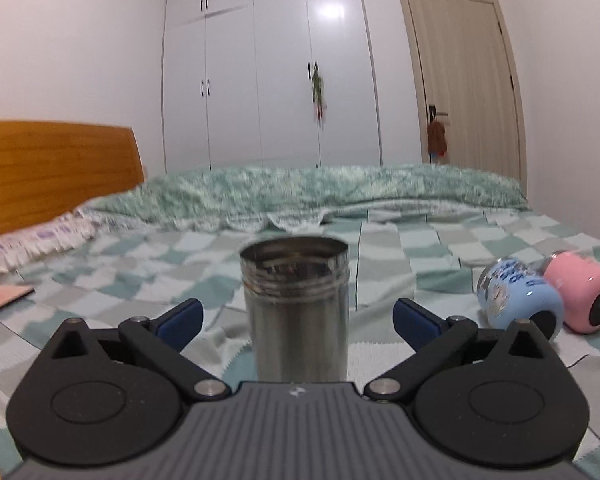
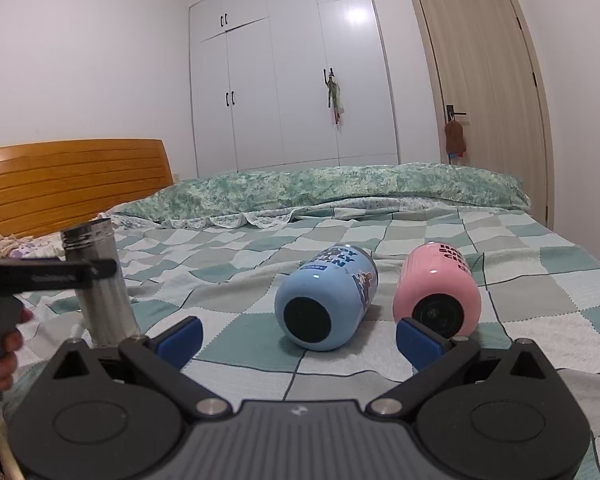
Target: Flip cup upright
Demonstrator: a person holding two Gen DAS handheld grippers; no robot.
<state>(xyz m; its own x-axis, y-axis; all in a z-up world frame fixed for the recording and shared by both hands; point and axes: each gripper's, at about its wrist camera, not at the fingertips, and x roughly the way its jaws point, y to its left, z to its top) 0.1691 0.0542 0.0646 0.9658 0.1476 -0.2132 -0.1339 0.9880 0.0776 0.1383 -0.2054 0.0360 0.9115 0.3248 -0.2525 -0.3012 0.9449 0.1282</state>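
A steel cup (image 1: 298,312) stands upright on the checked bedspread (image 1: 400,248), mouth up, between the fingers of my left gripper (image 1: 298,320), which is open and not touching it. The steel cup also shows at the left of the right wrist view (image 2: 100,288), with the left gripper's finger across it. A blue cup (image 2: 326,300) and a pink cup (image 2: 438,294) lie on their sides, bases toward me. My right gripper (image 2: 300,338) is open and empty just short of them; its right fingertip (image 2: 418,340) is close to the pink cup's base.
A green folded quilt (image 2: 340,188) lies across the far side of the bed. A wooden headboard (image 2: 68,180) is at the left. A white wardrobe and a closed door stand behind. A pink flat item (image 1: 0,300) lies at the left.
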